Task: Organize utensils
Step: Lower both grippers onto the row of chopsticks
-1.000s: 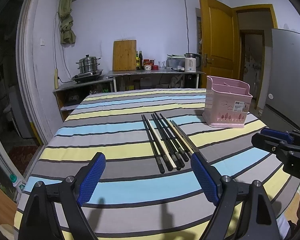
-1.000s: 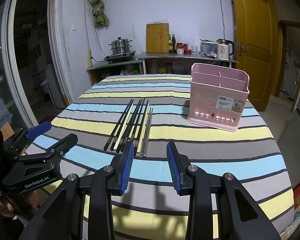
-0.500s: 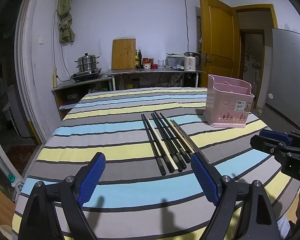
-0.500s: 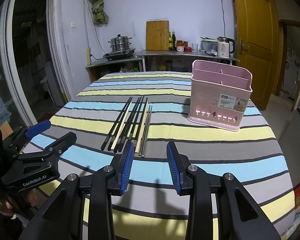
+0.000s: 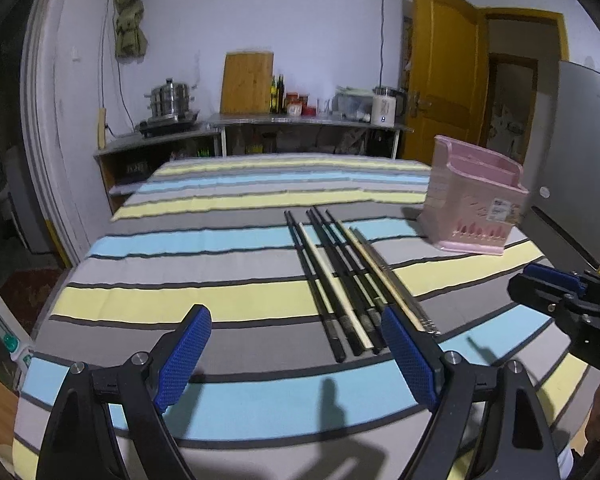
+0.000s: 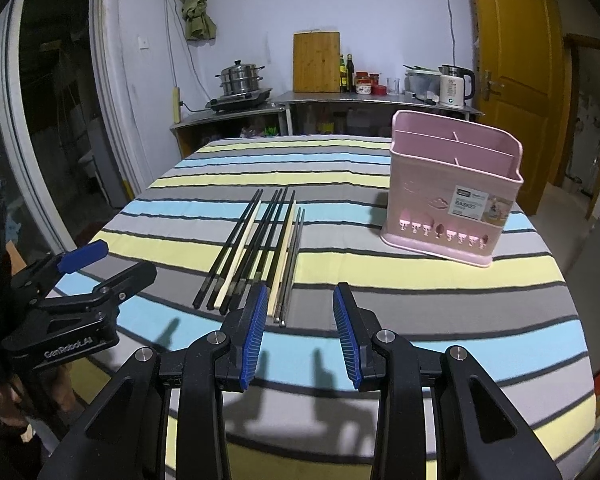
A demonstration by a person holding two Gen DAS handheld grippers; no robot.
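Left wrist | right fingers [image 5: 556, 282] cut off; chopsticks' [image 5: 342, 280] near ends partly hidden

Table under a striped cloth [image 6: 380, 280], bands of grey, yellow, blue. Row of chopsticks [image 6: 260, 248] lying flat on it, side by side, near ends just ahead of the right jaws' left pad. Pink utensil basket [image 6: 452, 196] upright, farther ahead, to their right.

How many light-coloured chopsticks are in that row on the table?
2: one light chopstick among the black ones toward the row's left, the other beside the metal pair at right. More may be hidden.
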